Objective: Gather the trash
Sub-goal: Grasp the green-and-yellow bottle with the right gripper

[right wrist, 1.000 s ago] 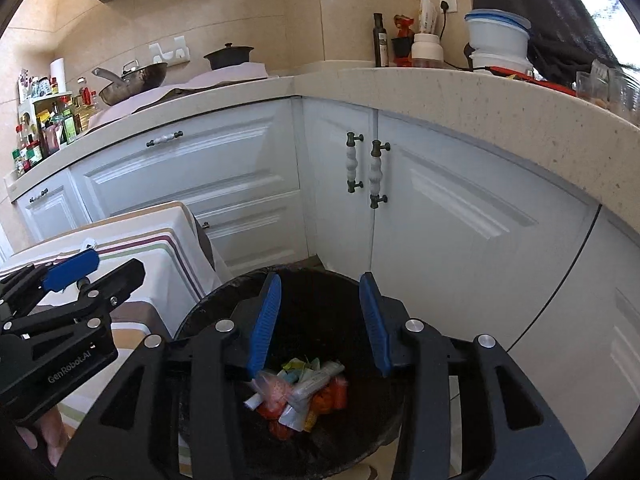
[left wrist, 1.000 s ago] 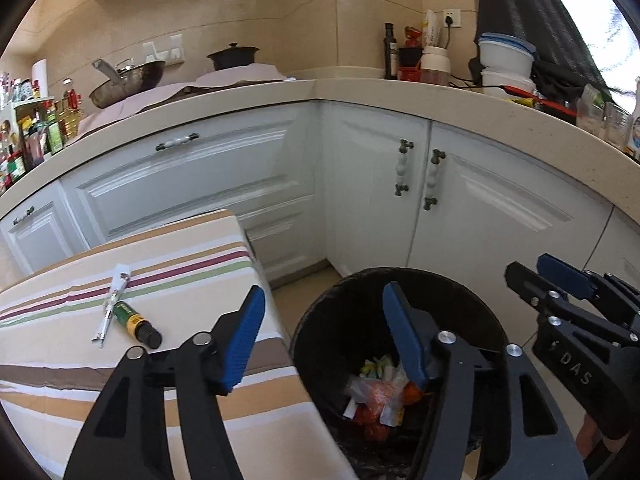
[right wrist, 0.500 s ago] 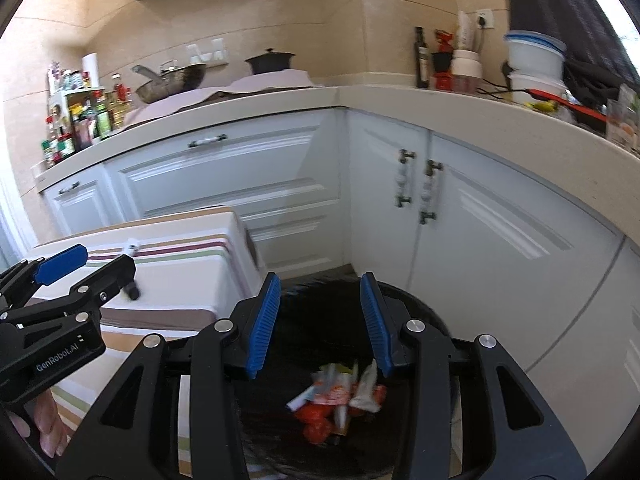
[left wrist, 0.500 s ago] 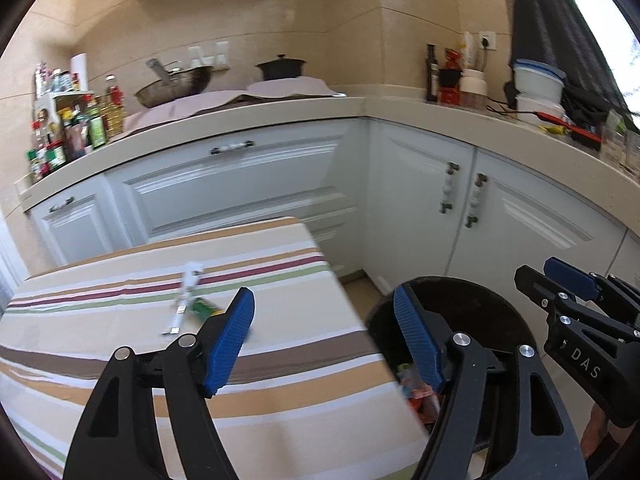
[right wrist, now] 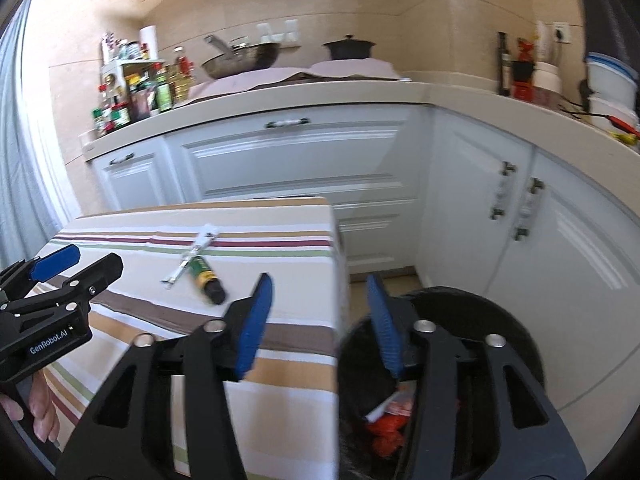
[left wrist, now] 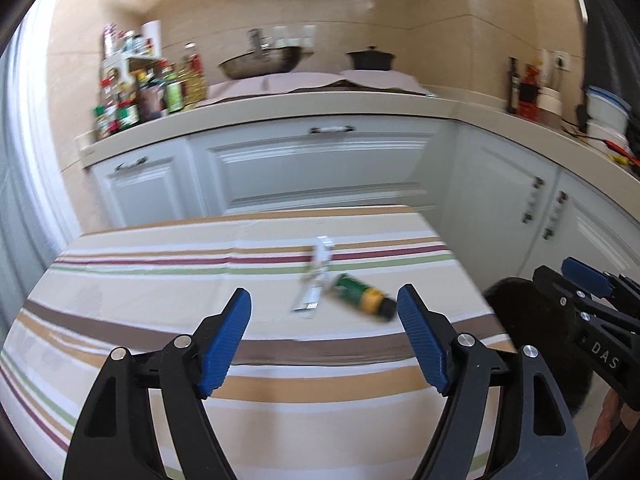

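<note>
"GenRobot.AI" is printed in white on the side of the left gripper point(right wrist: 60, 276), as seen from the right wrist view, and "DAS" is lettered on the body of the right gripper point(left wrist: 576, 280), seen at the edge of the left wrist view. The label on the small green bottle point(left wrist: 362, 298) is too blurred to be read.

The striped tablecloth point(left wrist: 160, 280) is taken as the landmark. The bottle, with a yellow band and a dark cap, is laid on its side on the cloth, touching or just beside a thin white wrapper point(left wrist: 316, 280); which cannot be told. The black trash bin point(right wrist: 508, 320) is stood on the floor just beside the cloth's right edge, with red and white wrappers point(right wrist: 390, 416) seen inside it. White cabinets point(left wrist: 320, 168) are ranged behind the cloth, and a wok point(left wrist: 262, 62), a black pot point(left wrist: 370, 59) and a rack of bottles point(left wrist: 140, 88) are set on the counter above them.

The left gripper is held low over the cloth's near edge, fingers spread wide with nothing between them, the bottle ahead near the right finger. The right gripper is held over the cloth's right edge and the bin rim, fingers parted and empty. Fingertips of a hand point(right wrist: 38, 412) are seen under the left gripper.
</note>
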